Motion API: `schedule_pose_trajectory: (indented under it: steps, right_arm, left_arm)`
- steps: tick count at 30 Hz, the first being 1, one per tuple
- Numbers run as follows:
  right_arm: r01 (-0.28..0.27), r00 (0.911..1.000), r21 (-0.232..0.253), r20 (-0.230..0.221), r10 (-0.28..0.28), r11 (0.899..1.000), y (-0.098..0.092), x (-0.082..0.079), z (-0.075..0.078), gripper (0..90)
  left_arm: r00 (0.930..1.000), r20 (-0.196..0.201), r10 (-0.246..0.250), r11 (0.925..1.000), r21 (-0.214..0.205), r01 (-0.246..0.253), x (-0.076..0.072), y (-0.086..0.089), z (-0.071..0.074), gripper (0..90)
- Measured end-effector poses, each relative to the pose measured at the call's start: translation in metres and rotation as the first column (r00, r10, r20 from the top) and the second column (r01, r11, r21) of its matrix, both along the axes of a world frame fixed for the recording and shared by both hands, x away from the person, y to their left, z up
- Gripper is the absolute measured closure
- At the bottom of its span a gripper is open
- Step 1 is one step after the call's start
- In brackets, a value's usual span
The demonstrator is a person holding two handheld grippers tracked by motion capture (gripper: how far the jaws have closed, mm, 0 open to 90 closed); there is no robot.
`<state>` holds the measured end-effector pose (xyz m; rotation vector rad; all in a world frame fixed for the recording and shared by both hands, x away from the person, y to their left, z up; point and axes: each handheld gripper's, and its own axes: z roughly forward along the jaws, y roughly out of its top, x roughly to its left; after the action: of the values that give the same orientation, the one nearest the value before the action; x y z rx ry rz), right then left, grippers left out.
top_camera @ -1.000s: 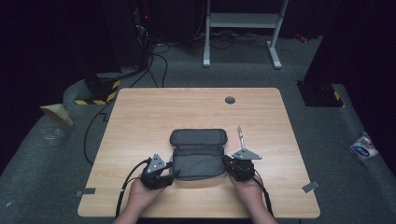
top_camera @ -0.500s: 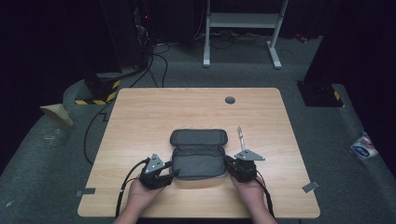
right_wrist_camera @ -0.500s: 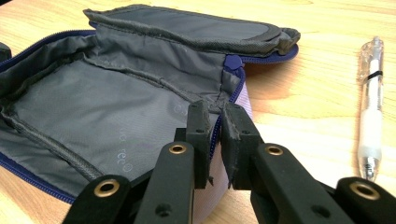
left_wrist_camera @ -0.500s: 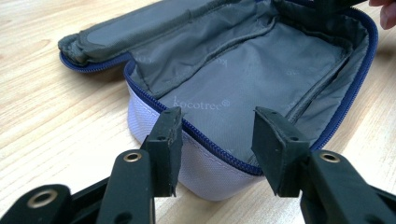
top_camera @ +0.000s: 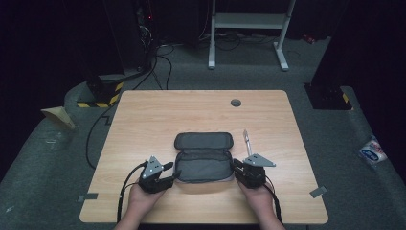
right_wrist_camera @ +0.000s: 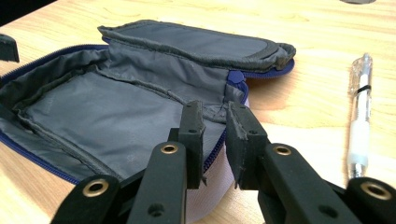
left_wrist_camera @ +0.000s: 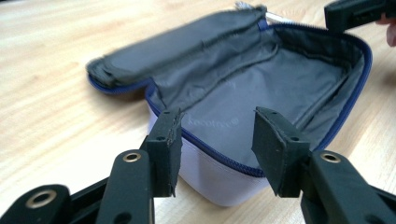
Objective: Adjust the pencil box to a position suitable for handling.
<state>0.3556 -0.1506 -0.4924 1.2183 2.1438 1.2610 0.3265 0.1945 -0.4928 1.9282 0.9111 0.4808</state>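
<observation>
An open pencil case (top_camera: 203,163) with grey lining and a blue zipper lies on the wooden table (top_camera: 153,120), its lid (top_camera: 203,141) folded back. My left gripper (top_camera: 173,173) is at the case's left end, open wide; in the left gripper view (left_wrist_camera: 215,135) its jaws flank the lavender end wall (left_wrist_camera: 210,179). My right gripper (top_camera: 235,167) is at the case's right end. In the right gripper view (right_wrist_camera: 215,123) its jaws stand a narrow gap apart astride the zipper rim. A clear pen (top_camera: 247,142) (right_wrist_camera: 359,121) lies just right of the case.
A round cable hole (top_camera: 235,102) sits near the table's far edge. Cables trail from both grippers off the front edge. On the floor are a white stand (top_camera: 249,28), black cables (top_camera: 158,62) and a packet (top_camera: 372,151) at right.
</observation>
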Motion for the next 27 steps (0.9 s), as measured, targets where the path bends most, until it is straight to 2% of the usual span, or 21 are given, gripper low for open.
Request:
schedule_pose_trajectory:
  steps: [5, 8, 11, 12, 15, 17, 18, 19, 20, 22, 24, 25, 27]
  right_arm:
    - [0.010, 0.9999, -0.005, 0.007, -0.010, 1.000, -0.005, 0.000, 0.002, 73.9]
    - [0.021, 0.9997, -0.004, 0.010, -0.021, 1.000, -0.009, 0.001, 0.002, 71.9]
    - [0.030, 0.9995, -0.005, 0.008, -0.030, 1.000, -0.011, 0.001, 0.002, 70.8]
    - [0.032, 0.9994, -0.006, 0.010, -0.032, 0.999, -0.014, 0.001, 0.002, 69.6]
    - [0.040, 0.9991, -0.005, 0.010, -0.040, 0.999, -0.017, 0.002, 0.002, 67.7]
    - [0.038, 0.9992, -0.008, 0.014, -0.038, 0.999, -0.018, 0.003, 0.002, 67.1]
    - [0.045, 0.9989, -0.006, 0.014, -0.045, 0.999, -0.020, 0.003, 0.002, 67.0]
    - [0.045, 0.9989, -0.006, 0.014, -0.045, 0.999, -0.020, 0.003, 0.002, 67.0]
    - [0.045, 0.9989, -0.007, 0.016, -0.045, 0.999, -0.021, 0.003, 0.002, 66.8]
    - [0.051, 0.9985, -0.014, 0.020, -0.051, 0.999, -0.024, 0.003, 0.002, 66.1]
    - [0.057, 0.9982, -0.013, 0.020, -0.056, 0.998, -0.025, 0.003, 0.002, 65.8]
    - [0.060, 0.9979, -0.016, 0.024, -0.060, 0.998, -0.027, 0.004, 0.002, 65.4]
    - [0.064, 0.9977, -0.019, 0.025, -0.064, 0.998, -0.029, 0.005, 0.001, 65.3]
  left_arm:
    - [0.9987, 0.033, 0.038, 0.9990, -0.024, -0.037, 0.000, 0.013, 0.009, 52.4]
    - [0.9976, 0.033, 0.060, 0.9980, -0.022, -0.059, 0.002, 0.020, 0.009, 51.9]
    - [0.9951, 0.016, 0.098, 0.9952, -0.012, -0.097, 0.006, 0.030, 0.008, 51.5]
    - [0.9941, -0.005, 0.109, 0.9940, -0.010, -0.109, 0.008, 0.034, 0.007, 50.4]
    - [0.9900, -0.037, 0.136, 0.9907, 0.011, -0.136, 0.013, 0.041, 0.003, 50.0]
    - [0.9871, -0.045, 0.154, 0.9877, 0.036, -0.152, 0.015, 0.046, 0.001, 49.2]
    - [0.9834, -0.057, 0.172, 0.9840, 0.056, -0.169, 0.018, 0.050, -0.004, 48.9]
    - [0.9834, -0.057, 0.172, 0.9840, 0.056, -0.169, 0.018, 0.050, -0.004, 48.6]
    - [0.9817, -0.066, 0.179, 0.9819, 0.075, -0.174, 0.020, 0.052, -0.006, 48.6]
    - [0.9747, -0.114, 0.193, 0.9781, 0.102, -0.181, 0.025, 0.057, -0.014, 48.2]
    - [0.9730, -0.117, 0.199, 0.9764, 0.109, -0.186, 0.026, 0.059, -0.016, 48.1]
    - [0.9698, -0.121, 0.212, 0.9710, 0.139, -0.194, 0.028, 0.061, -0.018, 47.7]
    - [0.9681, -0.122, 0.219, 0.9686, 0.147, -0.200, 0.029, 0.061, -0.019, 47.6]
